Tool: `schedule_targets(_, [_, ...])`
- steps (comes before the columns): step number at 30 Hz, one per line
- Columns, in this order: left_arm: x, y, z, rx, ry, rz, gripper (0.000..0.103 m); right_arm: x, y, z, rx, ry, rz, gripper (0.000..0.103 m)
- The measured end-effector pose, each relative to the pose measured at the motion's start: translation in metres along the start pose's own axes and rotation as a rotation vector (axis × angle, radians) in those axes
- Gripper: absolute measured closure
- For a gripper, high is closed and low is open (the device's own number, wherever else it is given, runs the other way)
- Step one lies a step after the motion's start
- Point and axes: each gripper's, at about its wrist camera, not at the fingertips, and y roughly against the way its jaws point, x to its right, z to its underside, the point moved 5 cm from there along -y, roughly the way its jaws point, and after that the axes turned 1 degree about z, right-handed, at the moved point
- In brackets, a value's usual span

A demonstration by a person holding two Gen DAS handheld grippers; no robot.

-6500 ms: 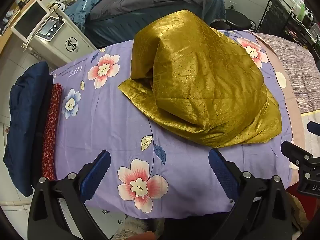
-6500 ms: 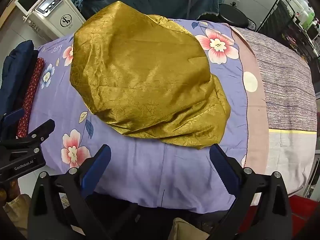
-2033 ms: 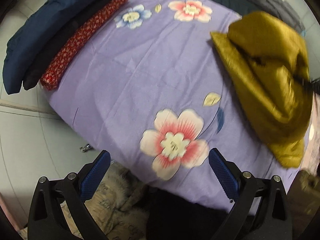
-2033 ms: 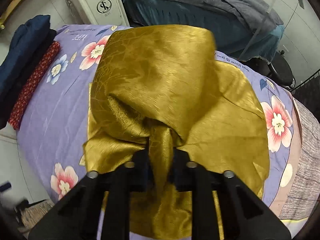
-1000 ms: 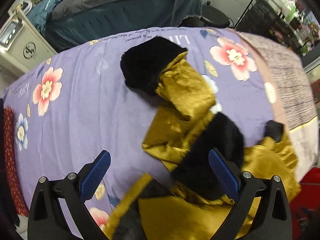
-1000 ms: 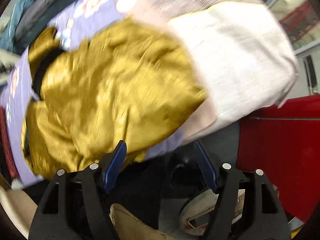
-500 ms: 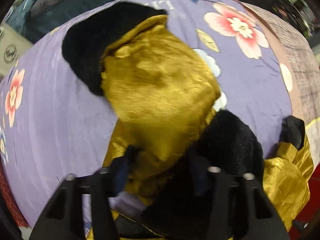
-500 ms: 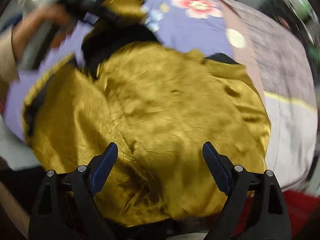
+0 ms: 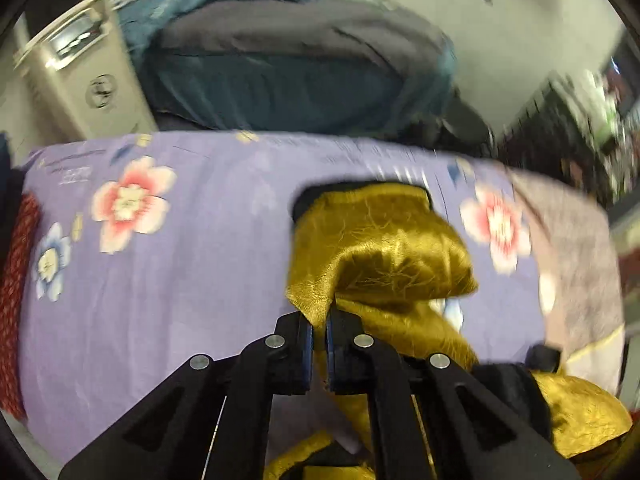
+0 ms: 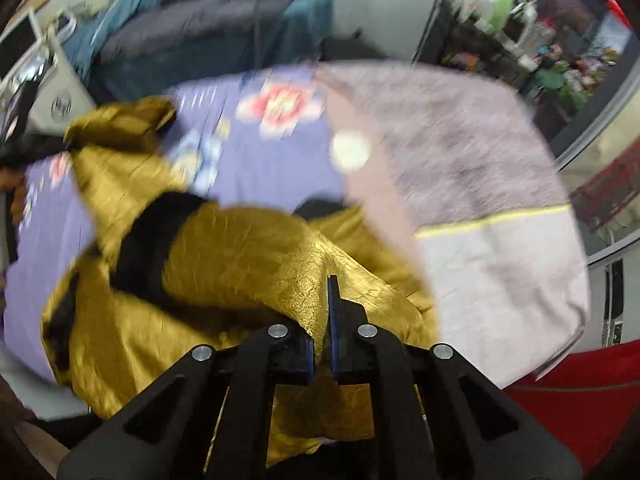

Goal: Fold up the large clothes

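The gold garment, a big satin-like jacket w/ black furry lining, lies crumpled on the right half of the bench, partly lifted off it by both claws. It looks light and very soft, and the shiny face is prob. slippery, so a pinch on a single flat layer may slide out; a hem, a seam or the thick fur edge is the safer place to hold. The lining makes it bulky, so I judge that folds will spring back and need pressing flat.

Left claw: jaws have just been closing, and now they are clamped on a gold fabric edge, which rises out between the pads. Right claw: same, jaws have just been closing, and now they pinch a ridge of the gold cloth near the garment's bottom edge.

Surface, from left: a red patterned cloth at the far left edge, then the purple flowered sheet covering the bench, then a grey-pink woven cover on the right end. Behind stands a white machine, a bed w/ blue-grey bedding, and a dark rack w/ bottles at right. Both views are blurred.
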Motion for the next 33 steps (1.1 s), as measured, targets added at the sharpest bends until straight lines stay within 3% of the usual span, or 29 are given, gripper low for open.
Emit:
schedule_targets(7, [-0.089,0.146,-0.043,0.319,0.124,-0.166,0.098,0.073,0.088,-0.084,0.331,-0.112,0.094,0.098])
schedule_targets(11, [-0.134,0.2,-0.06,0.444,0.168,-0.274,0.098,0.111,0.086,-0.113,0.388,-0.211,0.093,0.098])
schedule_targets(13, [-0.149,0.193,-0.072,0.39,0.132,-0.343,0.093,0.13,0.051,-0.125,0.324,-0.32,0.005,0.092])
schedule_targets(14, [-0.154,0.181,-0.073,0.336,0.127,-0.355,0.081,0.137,0.026,-0.125,0.267,-0.376,-0.046,0.078])
schedule_targets(15, [-0.159,0.165,-0.072,0.276,0.131,-0.343,0.059,0.142,0.002,-0.122,0.207,-0.431,-0.074,0.048])
schedule_targets(16, [-0.162,0.142,-0.068,0.201,0.144,-0.276,0.048,0.143,-0.027,-0.113,0.118,-0.499,-0.085,0.031])
schedule_targets(17, [-0.161,0.121,-0.06,0.14,0.161,-0.212,0.028,0.14,-0.05,-0.102,0.047,-0.549,-0.112,0.018])
schedule_targets(18, [-0.161,0.107,-0.052,0.095,0.173,-0.189,0.019,0.134,-0.069,-0.089,0.0,-0.6,-0.159,0.018])
schedule_targets(21, [-0.15,0.069,-0.015,0.015,0.152,-0.19,0.012,0.11,-0.102,-0.053,-0.086,-0.65,-0.204,0.018])
schedule_targets(27, [-0.124,0.011,0.081,-0.199,0.093,-0.111,0.011,0.035,-0.143,0.01,-0.208,-0.385,-0.217,0.018])
schedule_targets(33, [-0.133,-0.004,0.152,-0.301,0.098,-0.107,0.011,-0.012,-0.149,0.047,-0.234,-0.106,-0.204,0.018])
